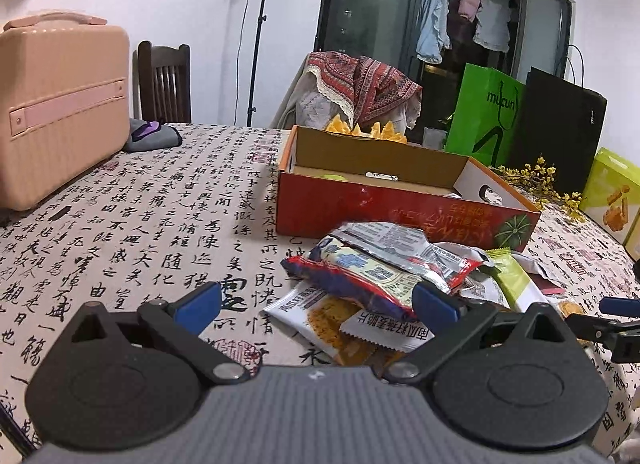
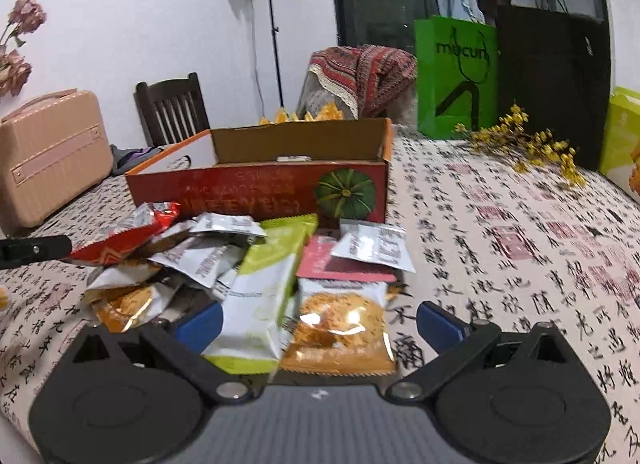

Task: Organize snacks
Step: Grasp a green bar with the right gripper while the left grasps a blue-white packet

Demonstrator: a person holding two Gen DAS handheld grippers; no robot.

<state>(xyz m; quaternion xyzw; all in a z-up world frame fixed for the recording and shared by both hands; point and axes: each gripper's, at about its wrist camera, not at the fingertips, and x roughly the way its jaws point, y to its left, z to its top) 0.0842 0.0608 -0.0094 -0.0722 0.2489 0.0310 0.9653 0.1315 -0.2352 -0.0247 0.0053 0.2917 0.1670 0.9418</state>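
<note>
L gripper jaws spread wide — over red/blue snack packet atop pile. R gripper jaws also spread, around green-white packet & orange cracker packet. Red box behind pile on tabletop.

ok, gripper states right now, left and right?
Left gripper: open, holding nothing, at the snack pile.
Right gripper: open, holding nothing, two packets lie between its fingers.
</note>
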